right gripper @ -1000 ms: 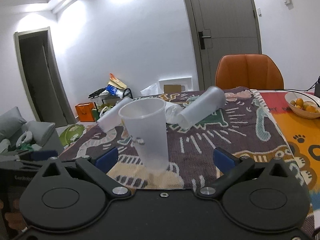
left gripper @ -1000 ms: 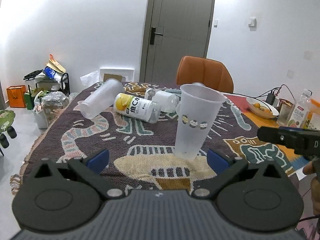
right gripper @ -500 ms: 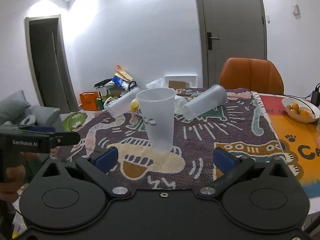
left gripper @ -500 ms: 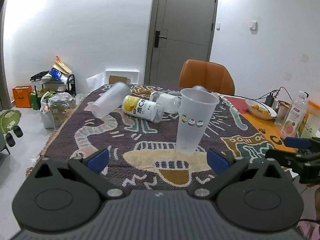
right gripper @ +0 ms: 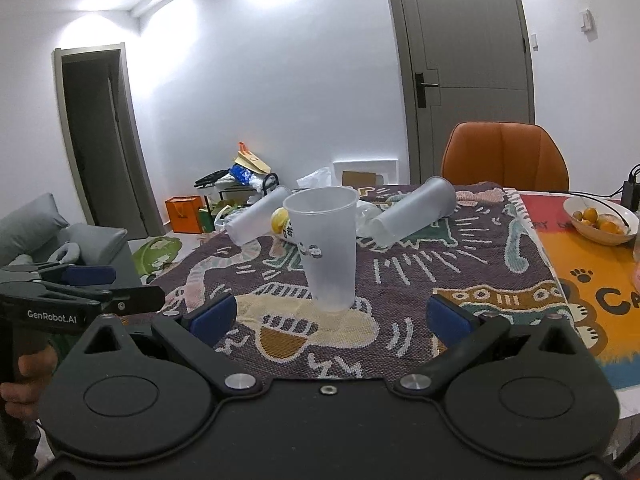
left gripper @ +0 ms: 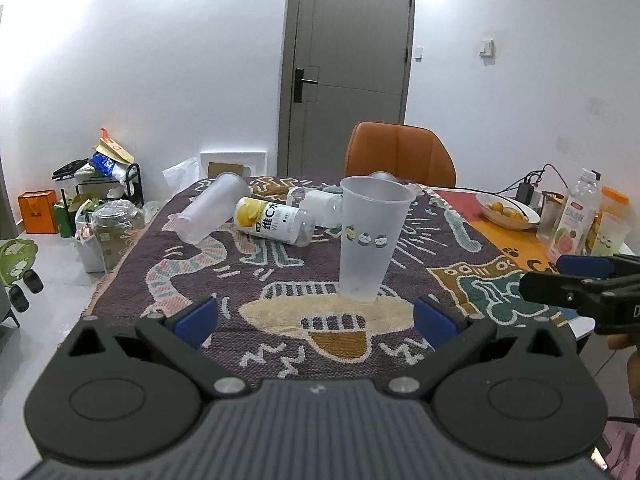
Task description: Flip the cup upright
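A frosted clear plastic cup (left gripper: 370,240) with a band of small cartoon figures stands upright, mouth up, on the patterned woven cloth (left gripper: 248,304). It also shows in the right wrist view (right gripper: 328,256). My left gripper (left gripper: 316,318) is open and empty, a little in front of the cup. My right gripper (right gripper: 332,316) is open and empty, also short of the cup. Each gripper shows at the edge of the other's view: the right one (left gripper: 580,284) and the left one (right gripper: 76,292).
Two more frosted cups lie on their sides farther back (left gripper: 212,212) (right gripper: 412,212), with a lemon drink bottle (left gripper: 276,220) and a clear bottle (left gripper: 316,204). A fruit bowl (left gripper: 506,210), bottles (left gripper: 574,216) and an orange chair (left gripper: 398,156) stand beyond.
Both grippers have drawn back from the upright cup, which now looks smaller and farther away. The cup itself has not moved.
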{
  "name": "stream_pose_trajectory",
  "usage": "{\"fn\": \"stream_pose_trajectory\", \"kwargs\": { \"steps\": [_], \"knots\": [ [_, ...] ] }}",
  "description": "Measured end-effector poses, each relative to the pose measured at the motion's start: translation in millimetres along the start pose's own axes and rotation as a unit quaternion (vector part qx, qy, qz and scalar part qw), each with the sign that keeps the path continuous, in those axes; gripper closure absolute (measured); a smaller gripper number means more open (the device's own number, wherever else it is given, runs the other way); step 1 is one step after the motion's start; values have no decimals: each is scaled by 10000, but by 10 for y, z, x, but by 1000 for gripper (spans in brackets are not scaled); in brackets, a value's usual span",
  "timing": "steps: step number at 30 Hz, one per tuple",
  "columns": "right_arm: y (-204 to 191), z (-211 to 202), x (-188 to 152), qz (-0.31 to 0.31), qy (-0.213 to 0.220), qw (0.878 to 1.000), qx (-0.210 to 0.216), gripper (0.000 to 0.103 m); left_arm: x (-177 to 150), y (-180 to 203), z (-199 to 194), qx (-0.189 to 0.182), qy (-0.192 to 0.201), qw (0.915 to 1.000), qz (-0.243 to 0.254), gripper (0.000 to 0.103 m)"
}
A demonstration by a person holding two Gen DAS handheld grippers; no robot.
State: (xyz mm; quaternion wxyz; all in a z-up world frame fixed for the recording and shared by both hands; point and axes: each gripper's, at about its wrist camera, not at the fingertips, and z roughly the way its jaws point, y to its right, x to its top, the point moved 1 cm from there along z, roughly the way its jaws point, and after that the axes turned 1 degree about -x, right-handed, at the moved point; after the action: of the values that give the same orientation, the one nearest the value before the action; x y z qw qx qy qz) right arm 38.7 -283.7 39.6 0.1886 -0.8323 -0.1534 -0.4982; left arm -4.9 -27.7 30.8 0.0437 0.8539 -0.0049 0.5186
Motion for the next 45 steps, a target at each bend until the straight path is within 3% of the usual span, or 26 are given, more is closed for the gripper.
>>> {"fn": "stream_pose_trajectory", "kwargs": {
  "steps": [45],
  "knots": [
    [13,-3,-15,61,13,10000,28,0,-7,-8,13,-31,-20,10000,-55,0]
  ]
}}
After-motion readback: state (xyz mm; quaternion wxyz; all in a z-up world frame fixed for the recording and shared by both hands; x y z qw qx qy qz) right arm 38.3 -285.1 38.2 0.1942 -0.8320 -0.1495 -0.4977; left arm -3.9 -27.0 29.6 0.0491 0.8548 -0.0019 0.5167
